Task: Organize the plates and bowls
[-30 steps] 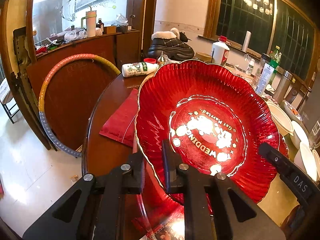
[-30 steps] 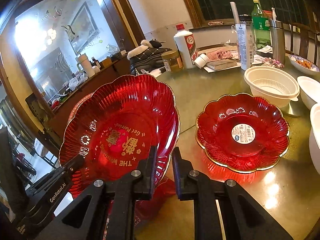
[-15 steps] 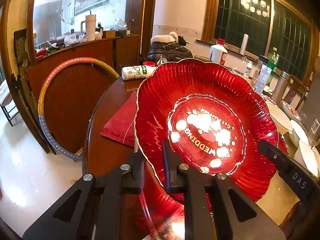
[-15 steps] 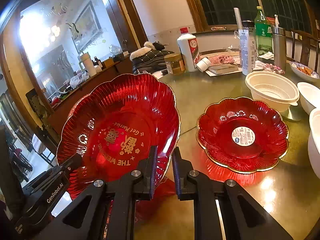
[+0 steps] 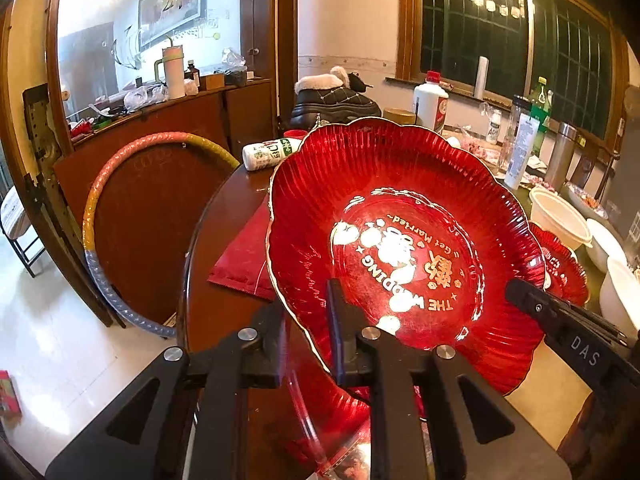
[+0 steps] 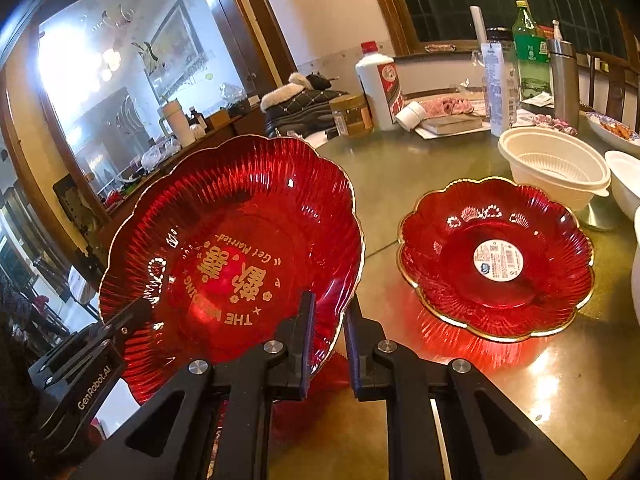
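So, large plate: you held the big red plate (image 6: pixel 224 240) tilted above the surface (image 6: pixel 400 168), its gold lettering facing you.
Left tool: your left tool (image 5: pixel 306 320) was clamped on the plate's near-left rim.
Right tool: your right tool (image 6: pixel 328 328) was clamped on its near-right rim.
Small plate: the smaller red plate (image 6: pixel 496 256) lay flat on the surface, to the right, apart from the big one.
Bowls: white bowls (image 6: pixel 556 168) stood just behind the small plate.
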